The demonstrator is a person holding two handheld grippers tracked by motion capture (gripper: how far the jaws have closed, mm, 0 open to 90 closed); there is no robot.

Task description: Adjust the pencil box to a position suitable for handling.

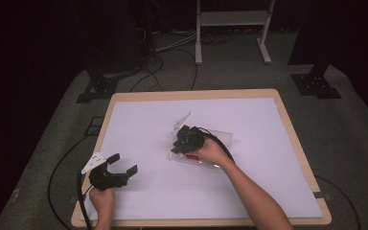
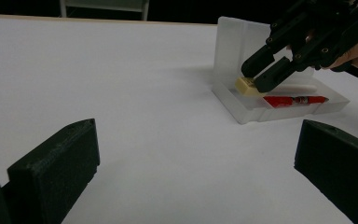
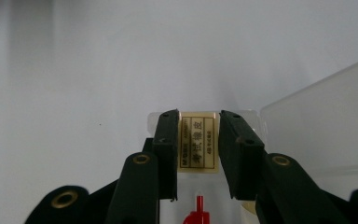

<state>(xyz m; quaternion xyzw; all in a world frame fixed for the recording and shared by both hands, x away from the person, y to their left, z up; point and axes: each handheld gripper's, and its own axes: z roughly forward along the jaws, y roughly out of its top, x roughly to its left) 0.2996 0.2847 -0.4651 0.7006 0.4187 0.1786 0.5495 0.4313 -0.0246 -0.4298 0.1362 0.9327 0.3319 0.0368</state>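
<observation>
A clear plastic pencil box (image 1: 223, 137) lies open near the table's middle, its lid (image 2: 230, 44) standing upright. My right gripper (image 1: 178, 146) reaches into the box's left end, shut on a cream eraser (image 3: 198, 144) with a printed label. In the left gripper view the eraser (image 2: 245, 86) sits low in the tray between the right gripper's (image 2: 257, 77) jaws. A red pen (image 2: 292, 100) lies inside the box beside it. My left gripper (image 1: 123, 163) hovers open at the table's front left, nothing between its fingers (image 2: 56, 163).
The white tabletop (image 1: 143, 120) has a wooden rim. Cables trail from both grippers over the front edge. Beyond the table are a grey floor, black stand bases (image 1: 316, 86) and a white frame (image 1: 232, 28).
</observation>
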